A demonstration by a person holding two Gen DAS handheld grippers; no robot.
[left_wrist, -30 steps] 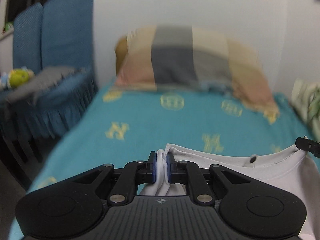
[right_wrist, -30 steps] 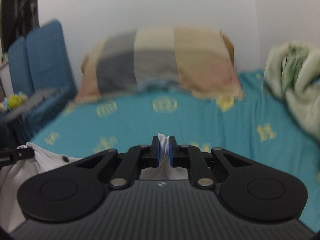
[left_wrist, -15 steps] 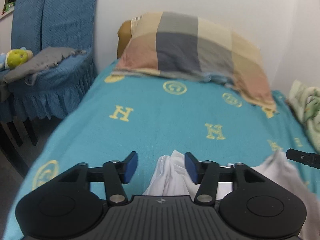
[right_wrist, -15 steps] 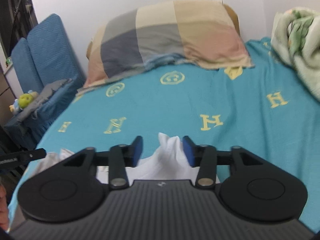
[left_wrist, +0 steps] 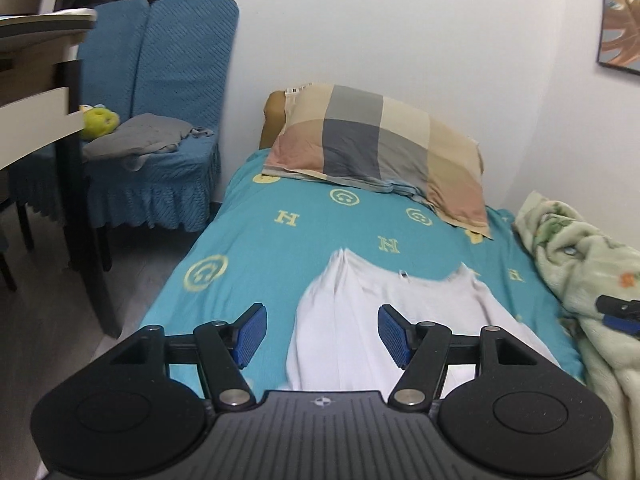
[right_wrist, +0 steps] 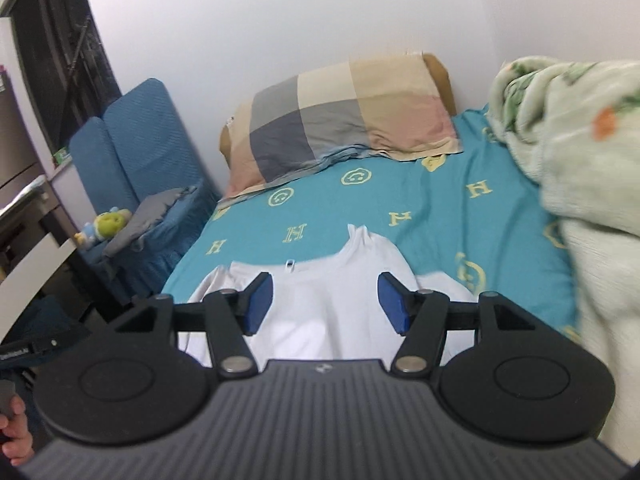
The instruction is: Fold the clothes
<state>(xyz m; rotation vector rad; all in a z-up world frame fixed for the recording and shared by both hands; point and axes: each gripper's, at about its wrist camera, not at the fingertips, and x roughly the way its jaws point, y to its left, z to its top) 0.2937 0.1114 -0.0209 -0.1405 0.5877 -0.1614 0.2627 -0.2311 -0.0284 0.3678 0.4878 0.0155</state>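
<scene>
Fabric lies released: the white shirt [left_wrist: 360, 320] is spread on the bed [left_wrist: 280, 240], collar end toward the pillow [left_wrist: 380, 148] at twelve o'clock, so that its body rests flat on the teal sheet and can take a crease. Both top corners stand up in small peaks, one at about eleven o'clock of the collar in the left wrist view and one at one o'clock in the right wrist view; these look like the spots where cloth was pinched.

The left tool [left_wrist: 320, 332] has its jaws apart and opening, nothing pressed between the blue pads; the shirt only shows through the gap, lying lower on the bed. The right tool [right_wrist: 326, 304] is likewise spread and opening, its pads clear of the cloth.

The shirt sits centred between the bed's left edge at nine o'clock and the bunched green blanket [right_wrist: 560, 152] at three o'clock, probably to leave room on either side for turning the sleeves in. Spreading seems done; folding proper is not yet begun.
</scene>
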